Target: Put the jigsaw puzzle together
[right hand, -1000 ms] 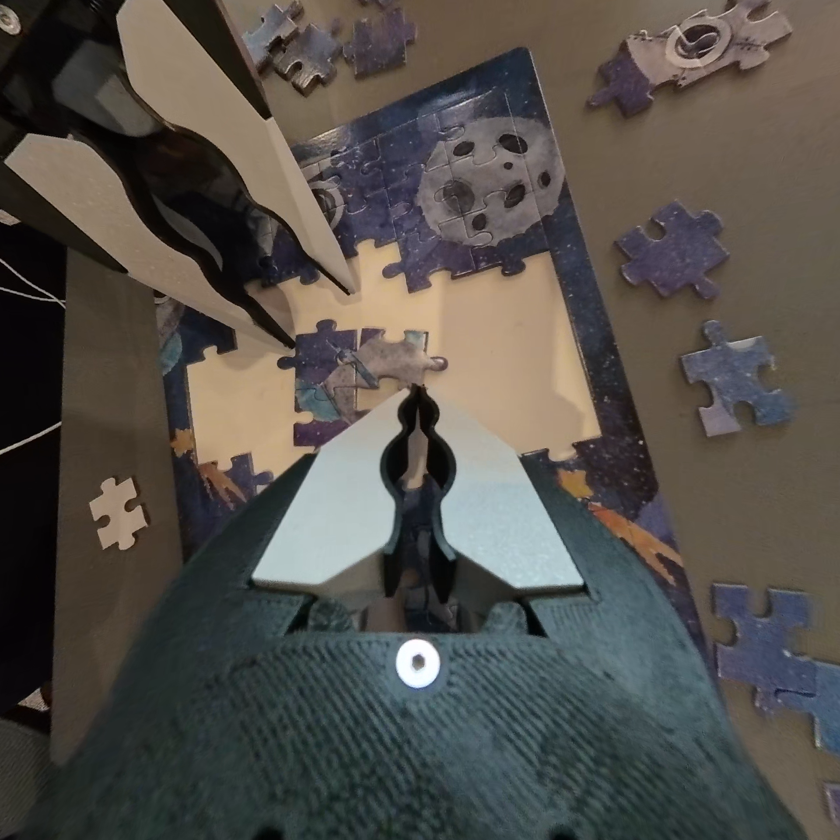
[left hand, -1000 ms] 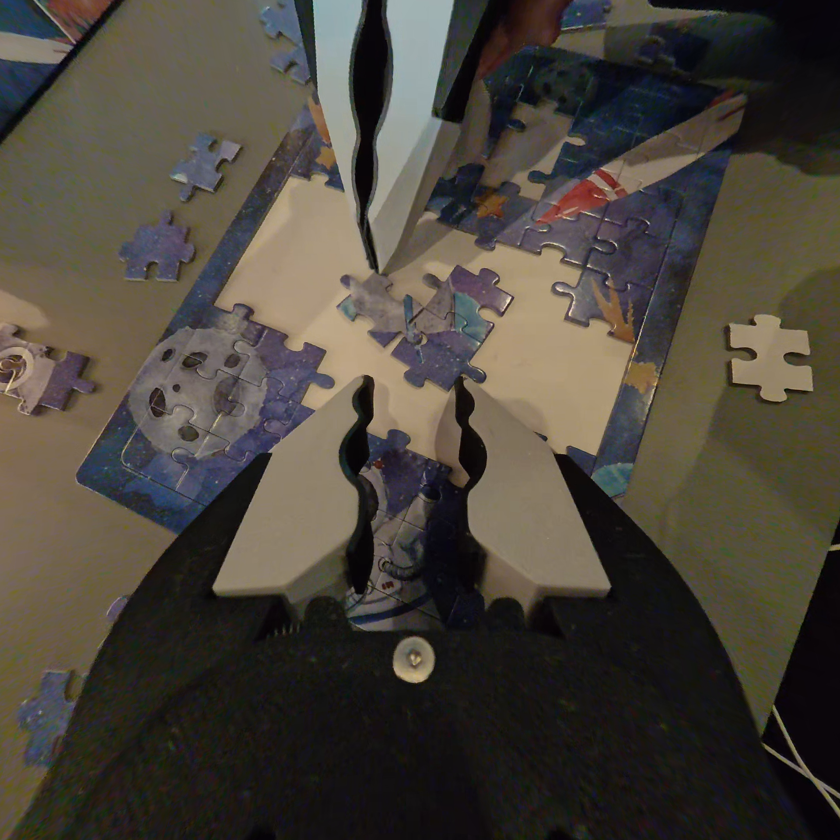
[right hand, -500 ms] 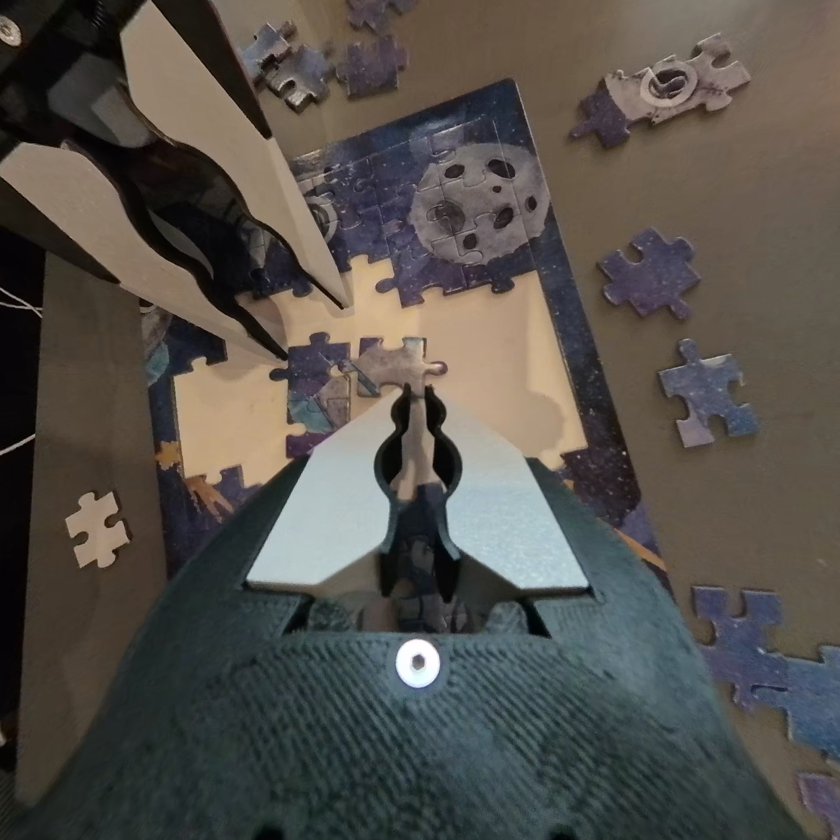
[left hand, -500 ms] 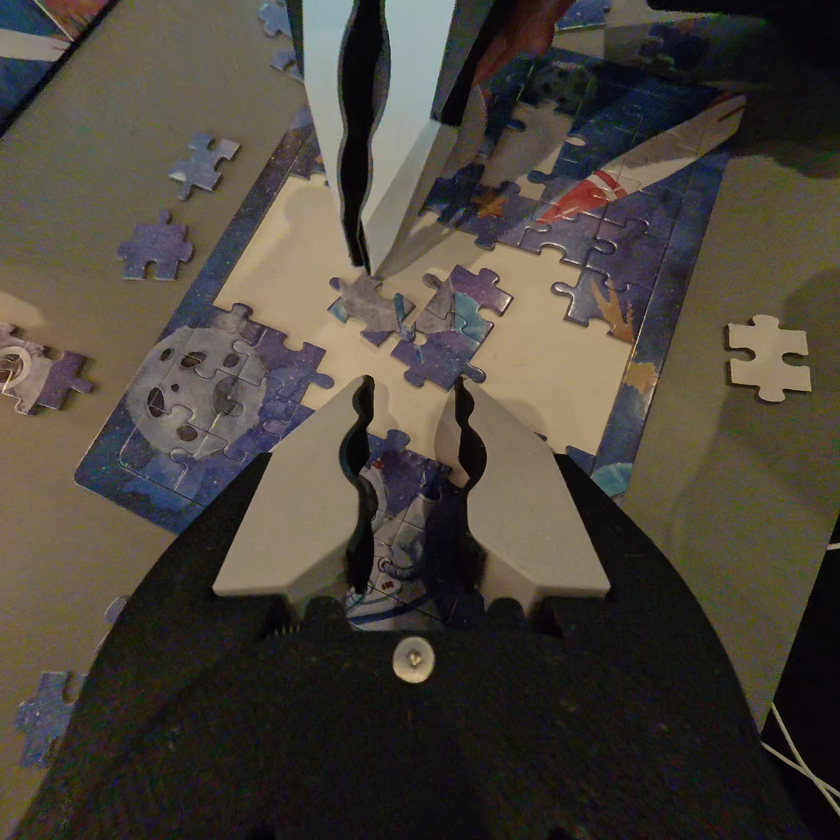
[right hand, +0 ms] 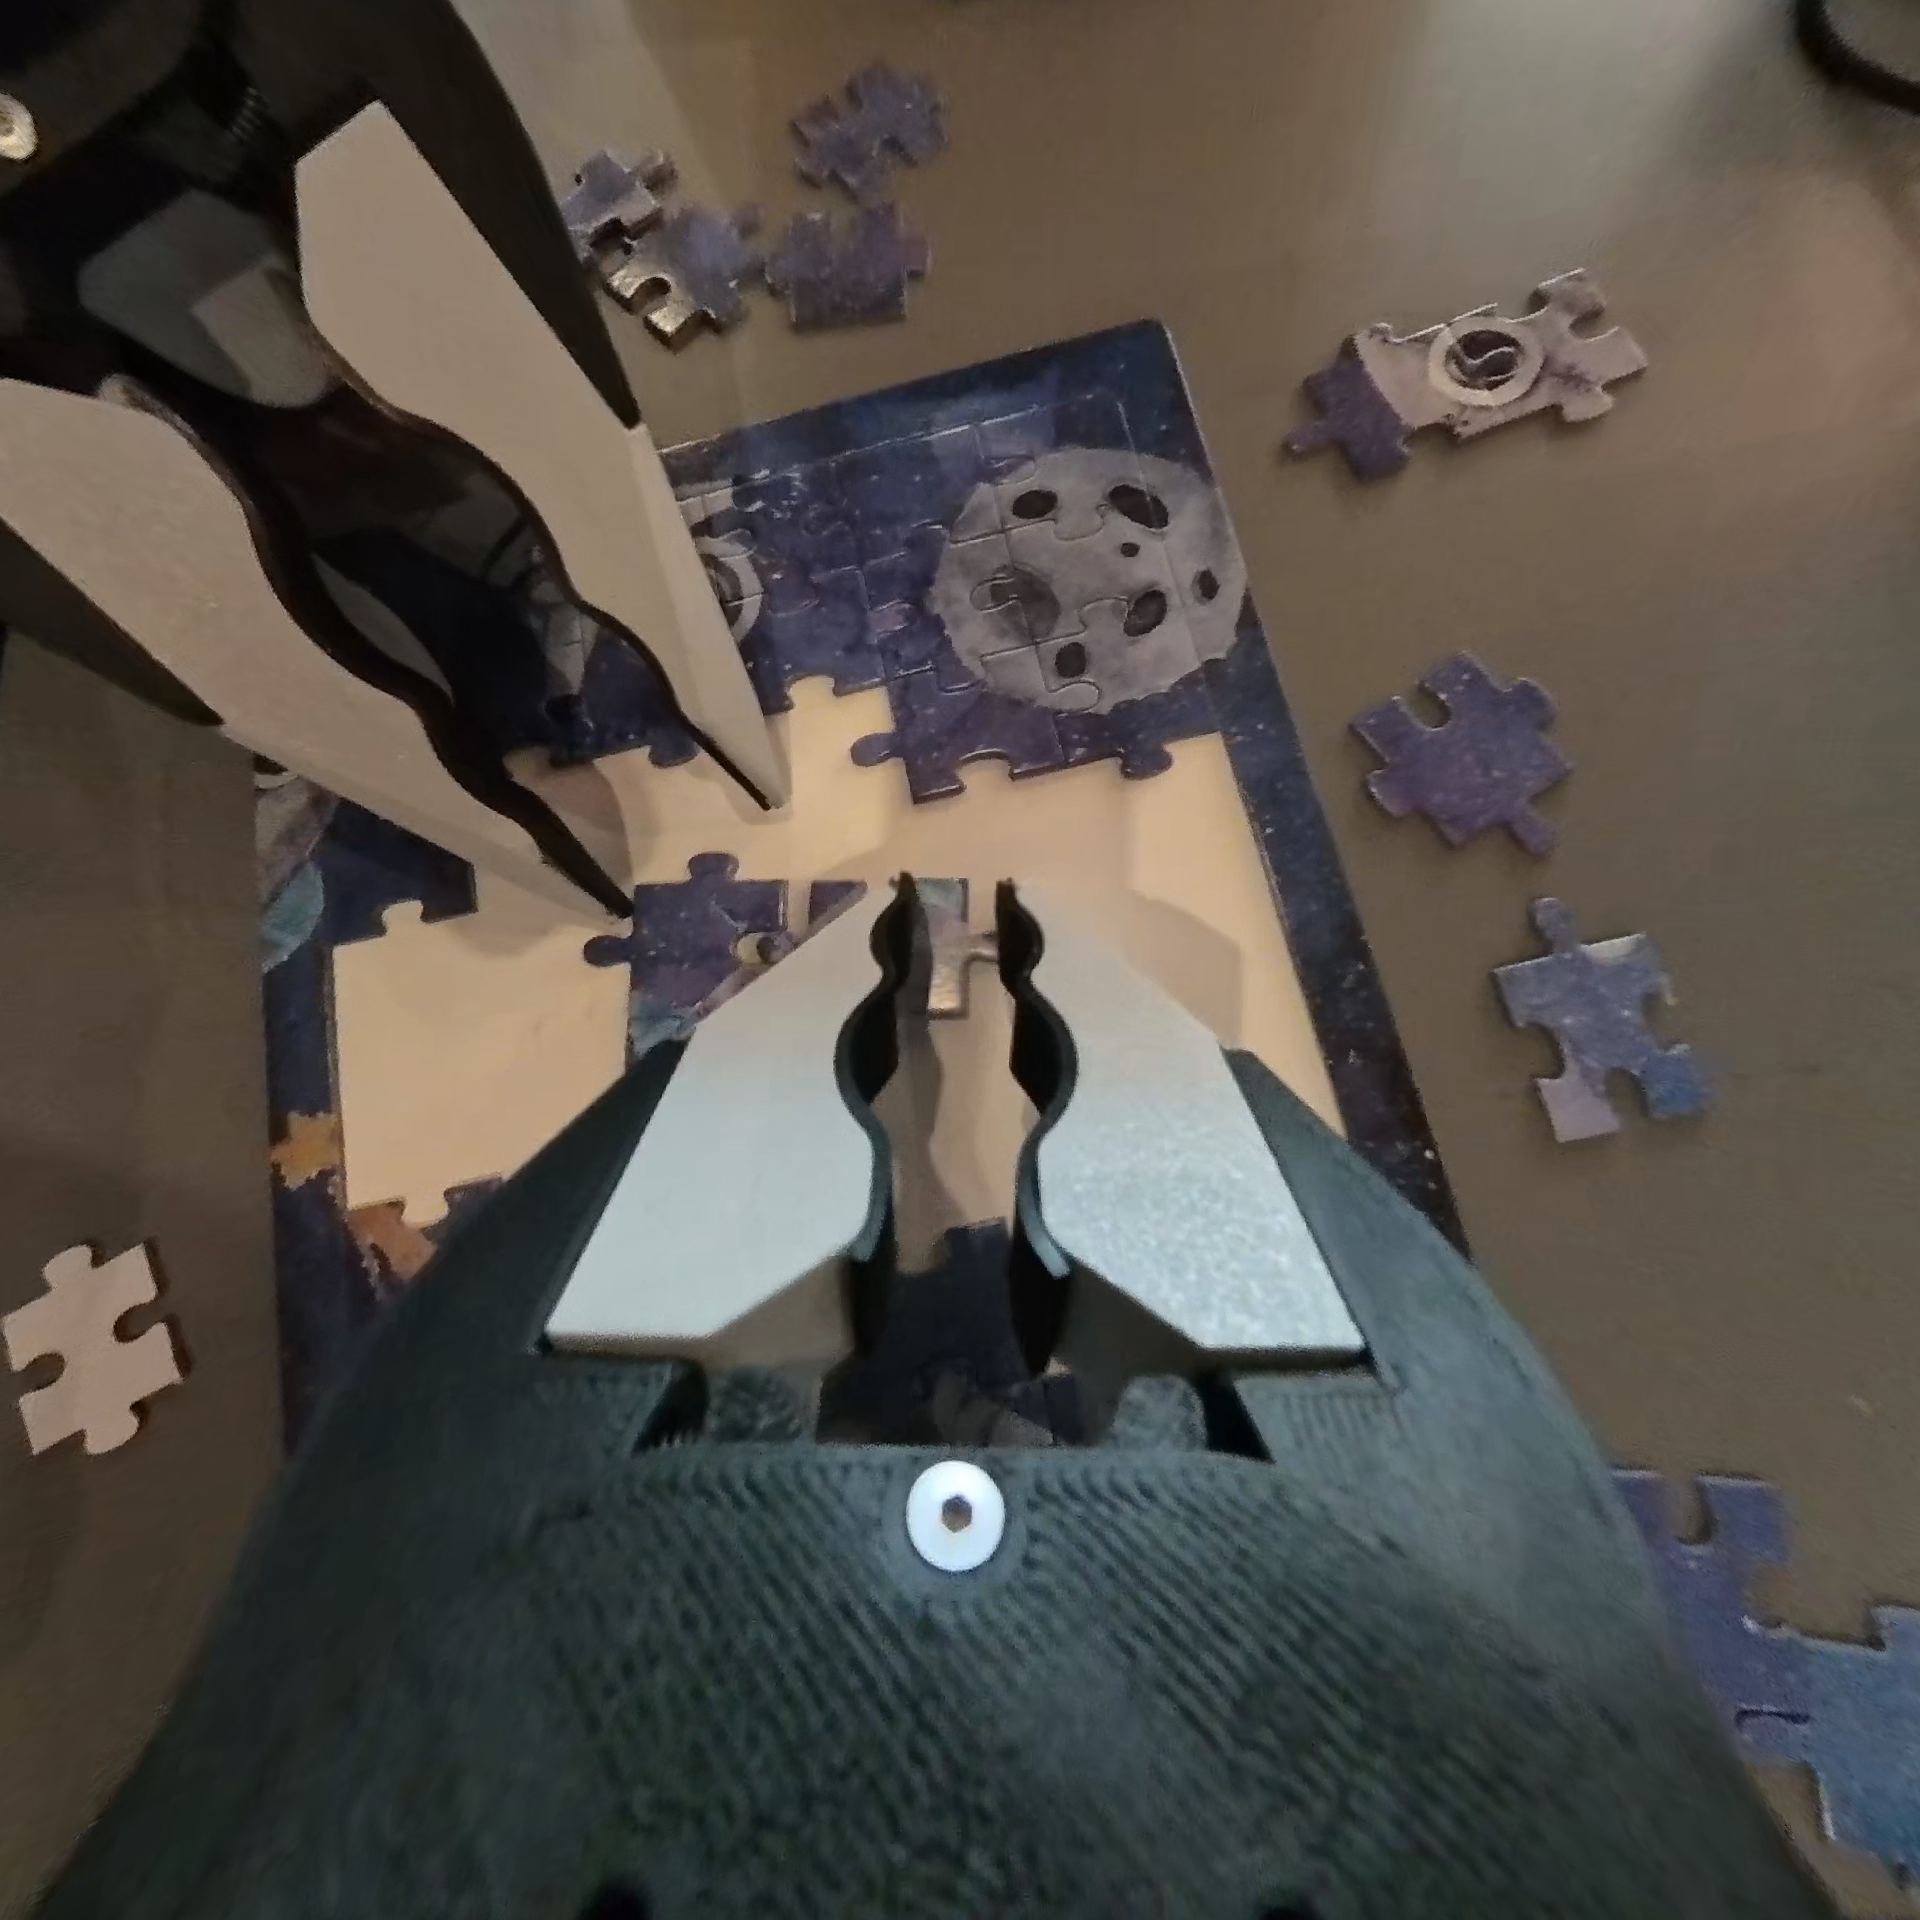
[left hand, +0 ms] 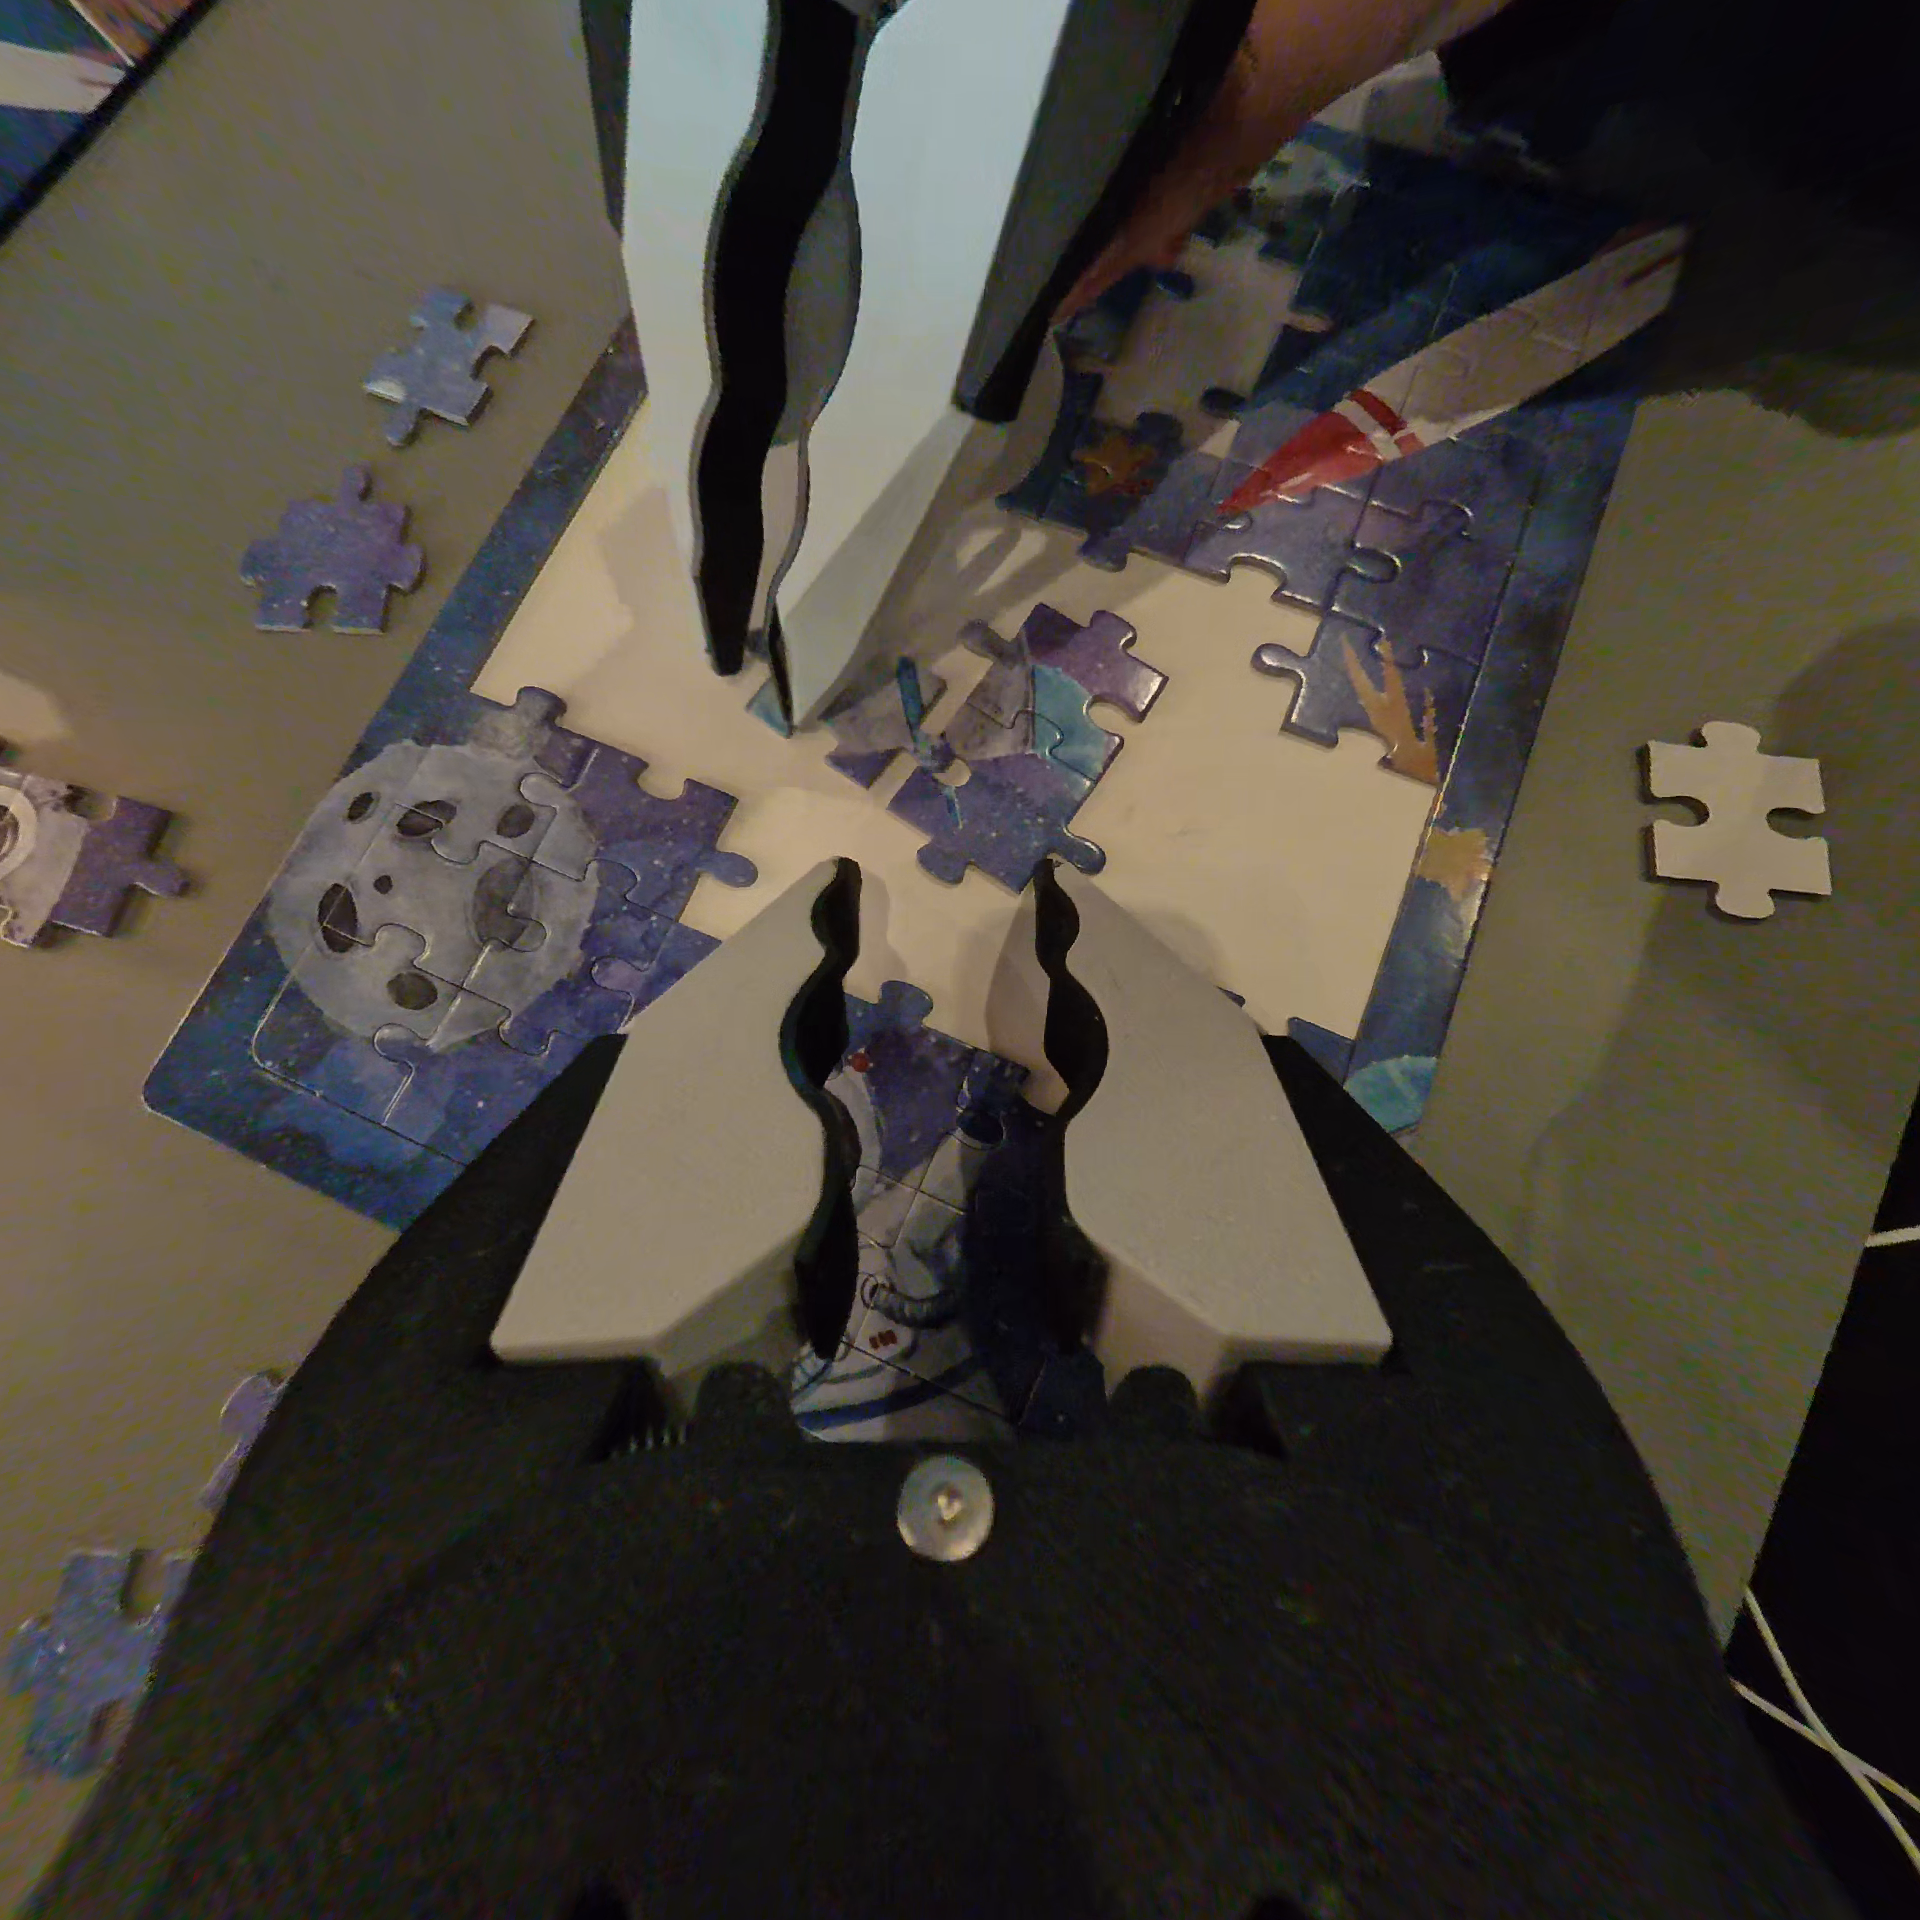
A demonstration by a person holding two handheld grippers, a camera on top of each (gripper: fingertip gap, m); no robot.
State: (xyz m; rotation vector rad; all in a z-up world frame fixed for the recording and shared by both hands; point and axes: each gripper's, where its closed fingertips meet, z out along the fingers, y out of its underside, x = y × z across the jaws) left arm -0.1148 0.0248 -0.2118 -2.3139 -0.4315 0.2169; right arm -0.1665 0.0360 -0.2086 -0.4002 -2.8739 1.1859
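Note:
The puzzle tray [left hand: 499, 582] has a blue border and a bare cream middle. A moon section [left hand: 447, 904] and a rocket section [left hand: 1351, 436] are fitted in. A small cluster of joined pieces [left hand: 997, 748] lies loose in the middle. My right gripper [right hand: 953, 885] is open, its fingertips on either side of a grey piece [right hand: 951, 966] that lies flat at the cluster's edge. It also shows in the left wrist view [left hand: 756, 686], coming down from the top. My left gripper [left hand: 943, 873] is open and empty just near of the cluster; the right wrist view [right hand: 691, 852] shows it too.
Loose pieces lie on the grey-brown table around the tray: a white face-down piece [left hand: 1735, 821], blue pieces [left hand: 332, 566] on the left, and a joined grey ring piece [right hand: 1475, 364]. More blue pieces [right hand: 1465, 769] lie beside the tray. White cables [left hand: 1849, 1714] hang off the table's right edge. My right gripper's tips are some 7 centimeters from the moon section [left hand: 447, 904]. The right camera catches it too, in the right wrist view [right hand: 1066, 570].
My right gripper has opened; it was shut with its tip at the grey piece. It has come lower and closer over the piece. The left gripper has stayed put and open.

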